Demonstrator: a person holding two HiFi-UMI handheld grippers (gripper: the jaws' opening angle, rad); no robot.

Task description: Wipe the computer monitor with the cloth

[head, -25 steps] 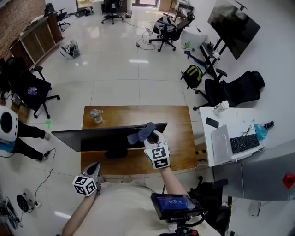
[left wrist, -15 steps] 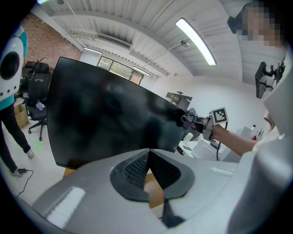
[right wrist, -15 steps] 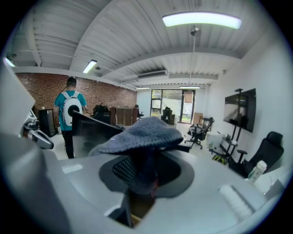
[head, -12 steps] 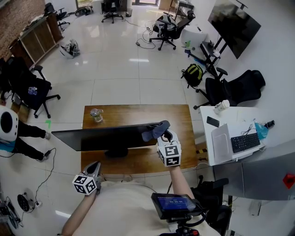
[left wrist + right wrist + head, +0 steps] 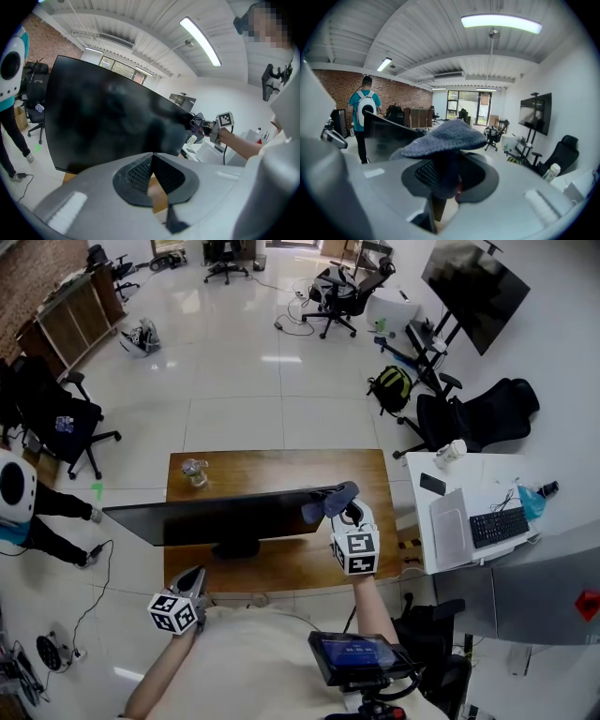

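Note:
A black monitor (image 5: pixel 216 518) stands on the wooden table (image 5: pixel 366 474), its dark screen facing me. My right gripper (image 5: pixel 341 509) is shut on a grey-blue cloth (image 5: pixel 330 502) and holds it at the screen's upper right corner. In the right gripper view the cloth (image 5: pixel 445 136) bulges over the jaws, with the monitor (image 5: pixel 386 133) to its left. My left gripper (image 5: pixel 194 576) hangs low in front of the table's left part, shut with nothing in it. In the left gripper view the monitor (image 5: pixel 108 117) fills the middle, and the cloth (image 5: pixel 197 124) shows at its right edge.
A clear bottle (image 5: pixel 195 472) stands at the table's back left. A white desk (image 5: pixel 469 484) with a laptop (image 5: pixel 450 526) and a keyboard (image 5: pixel 497 529) is close on the right. Office chairs (image 5: pixel 478 423) stand beyond. A person in a teal shirt (image 5: pixel 365 112) stands to the left.
My right gripper has slid the cloth rightward along the monitor's top, from near the middle to the right corner. The left gripper has stayed still.

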